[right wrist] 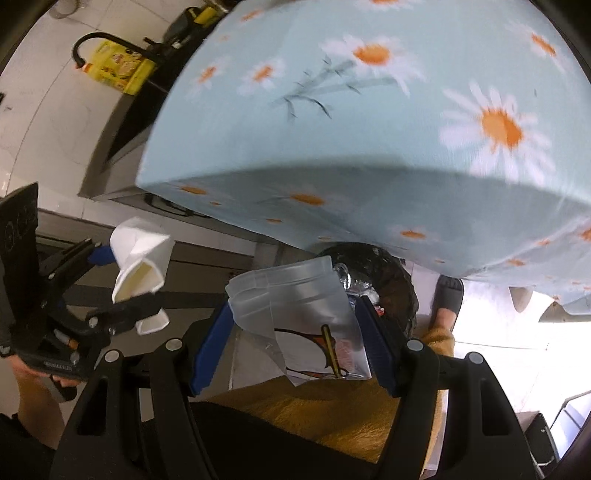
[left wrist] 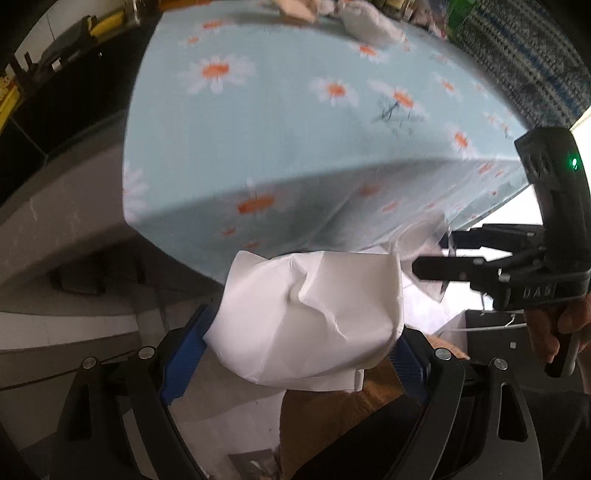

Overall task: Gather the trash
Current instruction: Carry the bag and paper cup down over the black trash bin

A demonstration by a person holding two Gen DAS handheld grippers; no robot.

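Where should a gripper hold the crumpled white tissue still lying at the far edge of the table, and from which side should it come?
Probably grip the crumpled white tissue across its raised middle, coming from above with the jaws spread wide. It lies as a soft lump on the flowered tablecloth, with no rim or handle to catch. The frame is blurred there, so its exact folds cannot be told.
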